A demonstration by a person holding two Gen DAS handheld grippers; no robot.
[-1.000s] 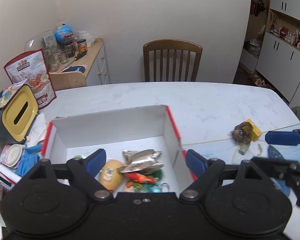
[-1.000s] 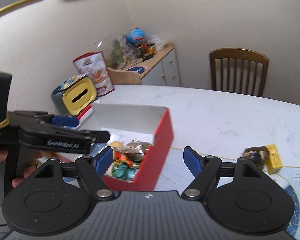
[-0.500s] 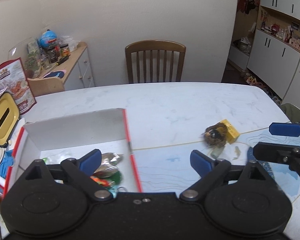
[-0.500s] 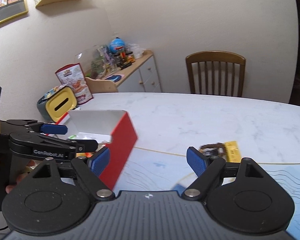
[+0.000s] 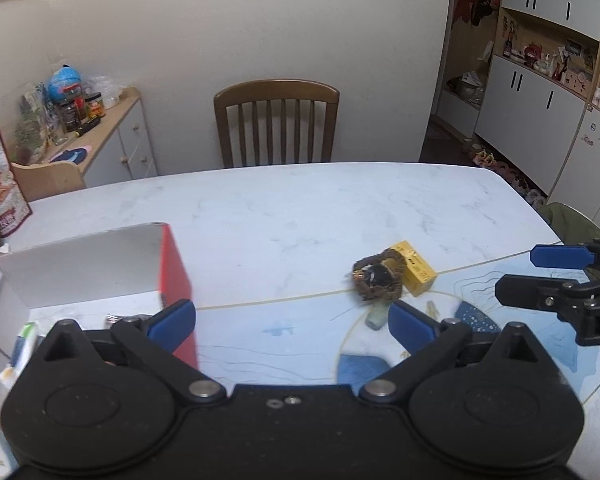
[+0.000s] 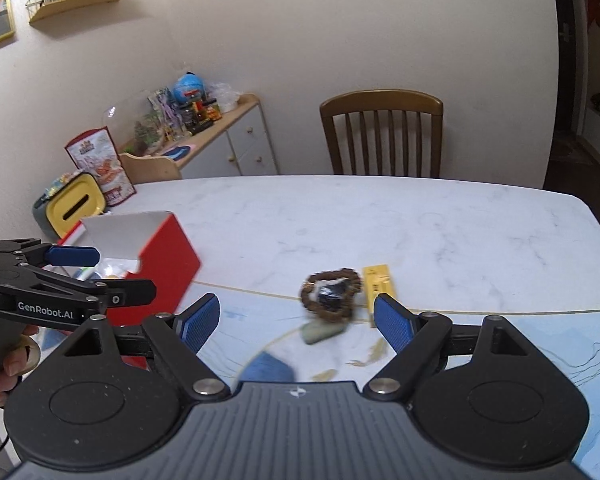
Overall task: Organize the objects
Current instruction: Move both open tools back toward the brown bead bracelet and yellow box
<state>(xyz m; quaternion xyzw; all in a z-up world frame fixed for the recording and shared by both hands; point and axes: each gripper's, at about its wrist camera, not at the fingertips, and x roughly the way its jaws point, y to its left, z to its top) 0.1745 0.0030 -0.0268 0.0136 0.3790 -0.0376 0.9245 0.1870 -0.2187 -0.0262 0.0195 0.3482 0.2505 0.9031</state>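
bracelet (image 6: 332,294): brown bead loop around a dark lump, lying on the table (image 6: 420,220) near the middle of its near half, touching a yellow pack (image 6: 377,282) on its right; a small pale-green piece (image 6: 322,332) lies just in front
box (image 5: 100,268): red-sided, white inside, toward the table's left edge; already holds a few items, well apart from the bracelet
change: a second ago both cameras looked into the box; now both face the bracelet cluster, box slid off to the left of view
meaning: my read, last drop-off is done and the bracelet or yellow pack is the next pick
right gripper (image 6: 296,322): jaws wide apart, empty, lined up short of the bracelet, not touching
left gripper (image 5: 292,320): jaws wide apart, empty, between box and bracelet
risk: bracelet and pack touch, so closing on one may drag the other
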